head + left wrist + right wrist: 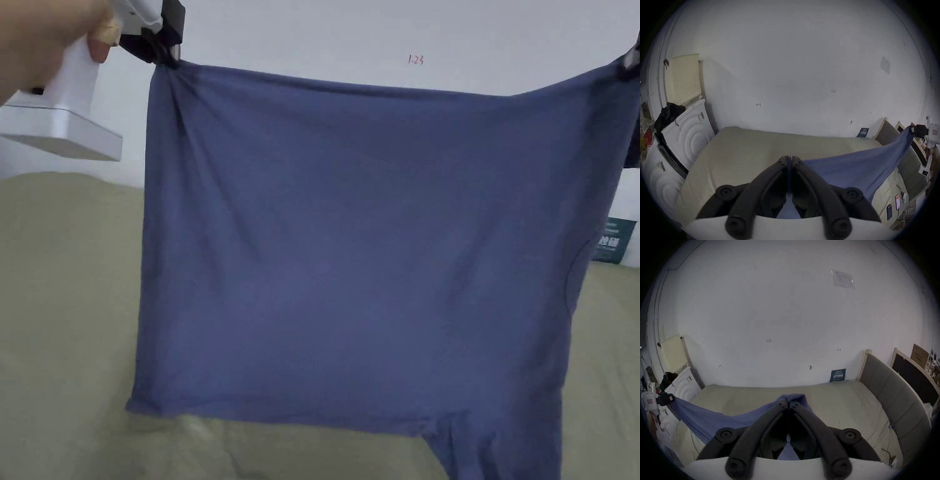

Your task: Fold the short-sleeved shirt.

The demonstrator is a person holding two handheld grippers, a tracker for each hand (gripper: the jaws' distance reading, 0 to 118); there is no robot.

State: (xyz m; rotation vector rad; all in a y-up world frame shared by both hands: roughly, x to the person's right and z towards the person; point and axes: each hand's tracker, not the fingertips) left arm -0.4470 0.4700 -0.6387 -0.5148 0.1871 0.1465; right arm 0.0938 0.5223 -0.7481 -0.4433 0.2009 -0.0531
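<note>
A blue short-sleeved shirt [362,250] hangs spread in the air above the bed, held by its two upper corners. My left gripper [164,55] is shut on the top left corner, with a hand on its white handle. My right gripper [628,65] pinches the top right corner at the frame's edge. In the left gripper view the jaws [789,160] are closed on blue cloth [859,165] that stretches off to the other gripper [916,130]. The right gripper view has its jaws [788,402] closed on a bunched fold of shirt [713,417]. A sleeve hangs low at the right [500,444].
Under the shirt lies a bed with an olive sheet [62,300], against a white wall [375,37]. A grey padded headboard [893,395] stands at the right end, a white appliance [688,129] with dark clothes on it at the left. Phones [893,206] lie near the bed's edge.
</note>
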